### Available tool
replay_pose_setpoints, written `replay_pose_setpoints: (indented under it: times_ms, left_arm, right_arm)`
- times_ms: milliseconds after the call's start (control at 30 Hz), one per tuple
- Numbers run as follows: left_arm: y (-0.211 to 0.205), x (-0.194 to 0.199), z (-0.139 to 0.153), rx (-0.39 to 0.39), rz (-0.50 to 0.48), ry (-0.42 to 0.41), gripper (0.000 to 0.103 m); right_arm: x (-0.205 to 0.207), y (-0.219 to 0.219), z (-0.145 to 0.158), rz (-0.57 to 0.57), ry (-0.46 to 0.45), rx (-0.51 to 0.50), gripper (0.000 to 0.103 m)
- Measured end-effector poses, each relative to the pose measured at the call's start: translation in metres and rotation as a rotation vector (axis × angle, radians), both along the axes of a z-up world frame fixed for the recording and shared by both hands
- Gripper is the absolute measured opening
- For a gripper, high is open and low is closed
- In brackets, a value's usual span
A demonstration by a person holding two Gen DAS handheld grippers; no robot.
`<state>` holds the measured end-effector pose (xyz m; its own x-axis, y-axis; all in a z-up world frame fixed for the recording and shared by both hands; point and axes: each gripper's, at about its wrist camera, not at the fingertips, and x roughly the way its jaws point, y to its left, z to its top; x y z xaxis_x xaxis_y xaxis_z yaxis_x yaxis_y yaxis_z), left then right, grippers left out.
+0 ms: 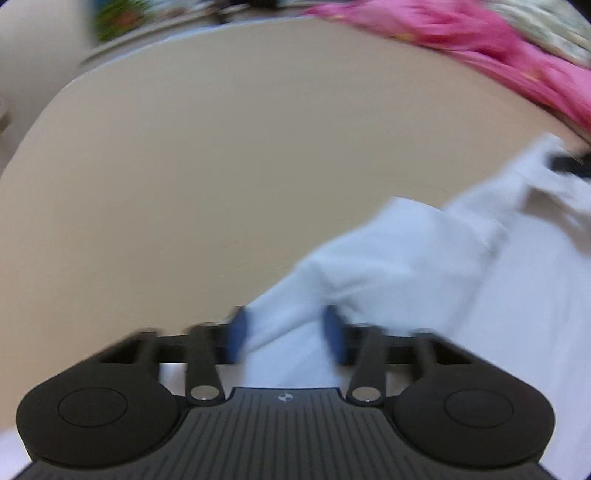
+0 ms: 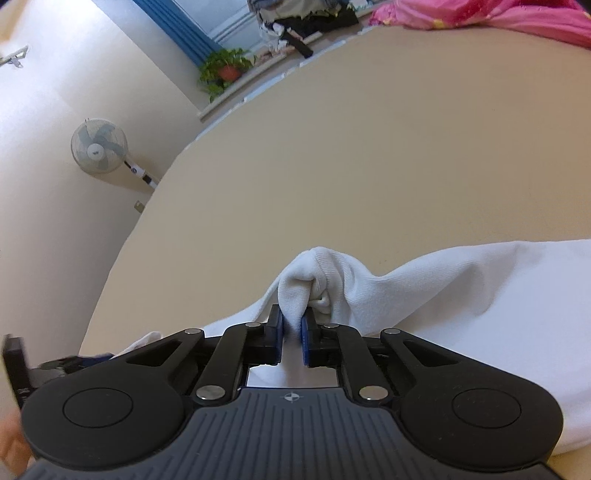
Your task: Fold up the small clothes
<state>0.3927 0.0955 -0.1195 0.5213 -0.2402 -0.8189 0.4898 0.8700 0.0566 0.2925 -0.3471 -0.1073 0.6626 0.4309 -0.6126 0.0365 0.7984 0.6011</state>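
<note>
A white garment (image 1: pixel 424 266) lies on the beige table (image 1: pixel 221 166), spread to the right in the blurred left wrist view. My left gripper (image 1: pixel 286 332) is open, its blue pads on either side of a fold of the white cloth without closing on it. In the right wrist view my right gripper (image 2: pixel 291 332) is shut on a bunched edge of the white garment (image 2: pixel 443 295), which rises in a small peak just past the fingertips and trails off to the right on the table (image 2: pixel 369 147).
A pink cloth (image 1: pixel 498 48) lies at the table's far right edge, also in the right wrist view (image 2: pixel 498 18). A floor fan (image 2: pixel 99 146), a potted plant (image 2: pixel 225 70) and a pile of dark clothes (image 2: pixel 306 18) stand beyond the table's left and far edges.
</note>
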Motion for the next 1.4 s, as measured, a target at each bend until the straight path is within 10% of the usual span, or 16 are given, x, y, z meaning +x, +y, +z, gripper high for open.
replay_pose_setpoints:
  times_ms: [133, 300, 367, 467, 733, 800, 867, 1067, 1400]
  left_arm:
    - [0.004, 0.003, 0.013, 0.053, -0.021, -0.108, 0.000]
    - [0.042, 0.029, 0.024, 0.009, 0.458, -0.256, 0.001]
    - [0.025, 0.023, 0.013, 0.067, 0.366, -0.172, 0.010]
    - [0.021, -0.011, 0.014, 0.052, 0.325, -0.271, 0.034]
    - [0.068, 0.008, -0.015, -0.028, 0.439, -0.186, 0.052]
    - [0.074, 0.004, -0.015, -0.048, 0.436, -0.185, 0.046]
    - [0.085, -0.003, -0.007, -0.075, 0.377, -0.170, 0.004]
    - [0.085, 0.000, -0.006, -0.022, 0.392, -0.240, 0.002]
    - [0.071, -0.042, 0.022, 0.078, 0.427, -0.264, 0.018]
  right_arm:
    - [0.019, 0.001, 0.009, 0.072, 0.096, -0.047, 0.006]
    - [0.061, -0.001, 0.034, 0.022, -0.002, -0.042, 0.005]
    - [0.068, 0.009, 0.026, 0.009, 0.003, -0.137, 0.014]
    - [0.041, 0.008, 0.026, 0.037, -0.048, -0.183, 0.020]
    - [-0.003, -0.009, -0.004, 0.028, -0.048, -0.383, 0.044]
    - [0.003, 0.004, -0.012, 0.050, -0.046, -0.468, 0.044]
    - [0.010, 0.018, -0.016, 0.077, -0.048, -0.477, 0.036]
    - [0.043, 0.047, -0.001, 0.104, -0.065, -0.577, 0.000]
    - [0.033, 0.041, 0.029, -0.019, -0.053, -0.530, 0.005]
